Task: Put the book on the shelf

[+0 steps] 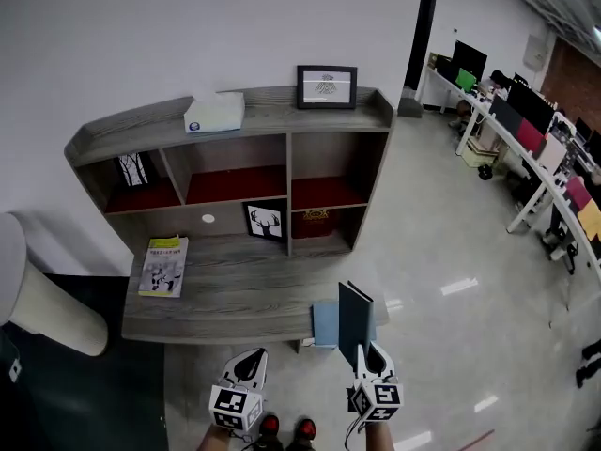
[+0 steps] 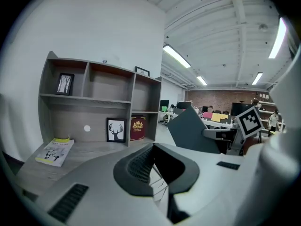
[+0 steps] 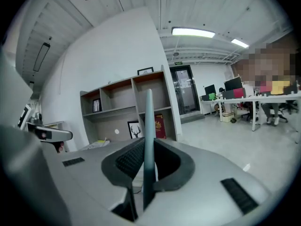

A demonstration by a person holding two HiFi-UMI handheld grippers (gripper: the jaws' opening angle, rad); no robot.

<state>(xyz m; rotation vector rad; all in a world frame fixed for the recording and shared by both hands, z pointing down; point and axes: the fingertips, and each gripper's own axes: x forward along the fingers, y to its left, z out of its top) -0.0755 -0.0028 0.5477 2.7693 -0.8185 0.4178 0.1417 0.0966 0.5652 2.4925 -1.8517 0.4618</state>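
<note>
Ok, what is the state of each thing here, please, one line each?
Right gripper: shut on dark book.
Dark book: upright, held off the desk.
Left gripper: shut, empty.
Blue book: flat, at desk edge.
Magazine: flat on desk, closed.
Deer picture: standing.
Top frame: standing on shelf top.
White box: lying on shelf top.

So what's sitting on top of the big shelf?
On top of the shelf, a white box lies toward the left and a framed picture stands near the right. Whatever might be behind the picture or under the box is covered.
</note>
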